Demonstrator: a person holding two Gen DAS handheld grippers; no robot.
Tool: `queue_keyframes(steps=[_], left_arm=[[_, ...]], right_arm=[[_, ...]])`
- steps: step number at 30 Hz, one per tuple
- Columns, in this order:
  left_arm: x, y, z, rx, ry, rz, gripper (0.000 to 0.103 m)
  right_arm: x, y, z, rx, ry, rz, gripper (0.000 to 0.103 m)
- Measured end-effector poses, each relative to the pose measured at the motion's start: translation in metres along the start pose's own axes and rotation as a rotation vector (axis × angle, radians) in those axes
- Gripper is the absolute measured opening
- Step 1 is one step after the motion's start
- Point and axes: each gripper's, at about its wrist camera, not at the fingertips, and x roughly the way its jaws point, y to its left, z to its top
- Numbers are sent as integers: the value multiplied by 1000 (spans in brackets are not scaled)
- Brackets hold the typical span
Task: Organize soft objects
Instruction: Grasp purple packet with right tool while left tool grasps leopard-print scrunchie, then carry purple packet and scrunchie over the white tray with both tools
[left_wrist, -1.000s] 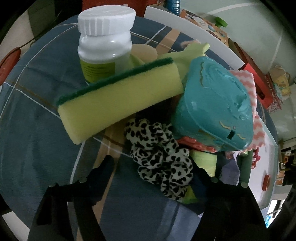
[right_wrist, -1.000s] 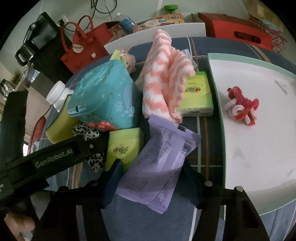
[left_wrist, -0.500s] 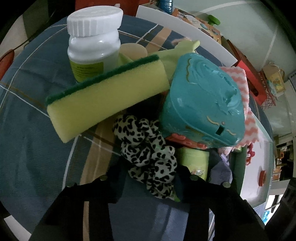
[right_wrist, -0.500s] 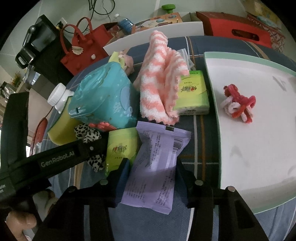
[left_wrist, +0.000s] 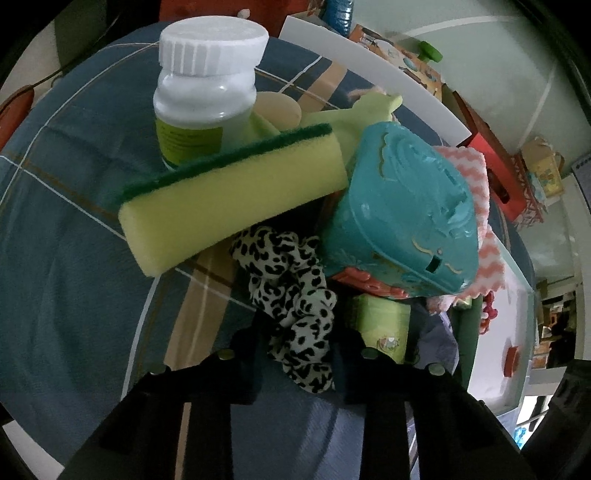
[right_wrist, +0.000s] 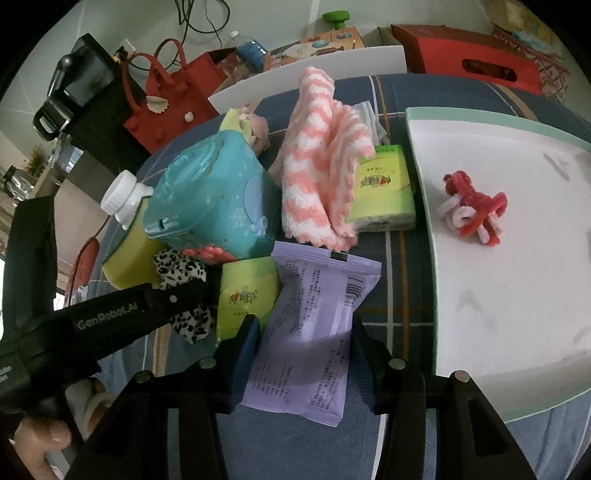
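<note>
While the left gripper (left_wrist: 297, 350) is closing round the leopard scrunchie (left_wrist: 291, 302), the right gripper (right_wrist: 304, 345) is clamping the purple packet (right_wrist: 314, 332), both needing lifting toward the white tray (right_wrist: 517, 295)

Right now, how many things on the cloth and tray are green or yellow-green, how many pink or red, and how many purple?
Green or yellow-green: 3, the sponge and two tissue packs.
Pink or red: 2, the striped towel and the pipe-cleaner tangle.
Purple: 1, the packet.
Total: 6.
</note>
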Motion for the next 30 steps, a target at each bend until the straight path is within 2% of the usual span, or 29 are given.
queue_keyframes(steps=[15,30], left_arm=[[-32,14,-8,-41,-58,-31,24],[-79,15,-18,-24,-165,-72,24]], right_arm=[[-23,-3,2,1,-53,16,51],[-47,5,6,-26,-115,-5,51]])
